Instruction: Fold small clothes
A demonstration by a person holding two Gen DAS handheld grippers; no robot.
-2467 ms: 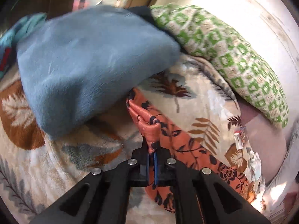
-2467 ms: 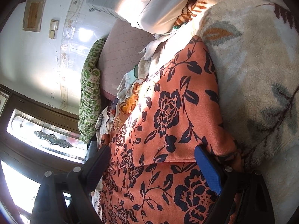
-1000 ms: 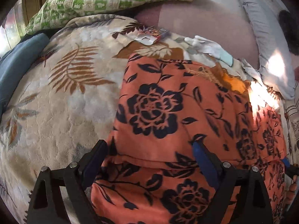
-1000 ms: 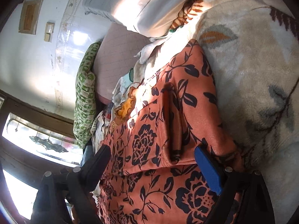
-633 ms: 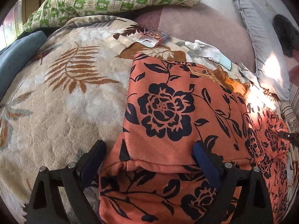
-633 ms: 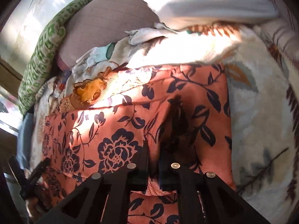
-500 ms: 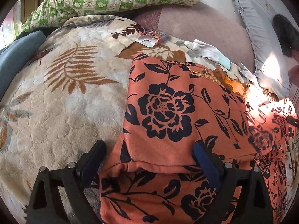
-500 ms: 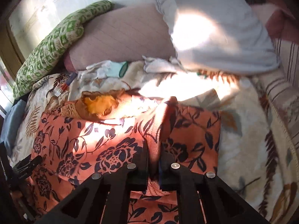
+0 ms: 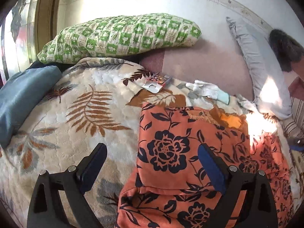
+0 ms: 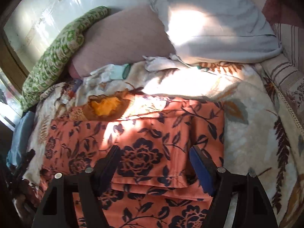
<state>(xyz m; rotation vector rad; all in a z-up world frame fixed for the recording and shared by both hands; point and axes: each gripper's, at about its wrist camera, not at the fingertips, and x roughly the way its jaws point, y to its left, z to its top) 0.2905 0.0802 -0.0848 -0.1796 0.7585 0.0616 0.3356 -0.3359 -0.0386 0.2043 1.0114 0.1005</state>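
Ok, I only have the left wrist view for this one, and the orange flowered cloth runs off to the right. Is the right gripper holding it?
Observer: No. In the right wrist view, the right gripper is opening just above the orange flowered cloth, with nothing pinched in it.
Operator: Is that side folded over?
Observer: Yes. A folded panel lies flat there. Its right edge runs straight, with bare blanket beyond it.
Operator: One layer or more?
Observer: More. Just below the right gripper, the near edge shows several hems stacked one over another.
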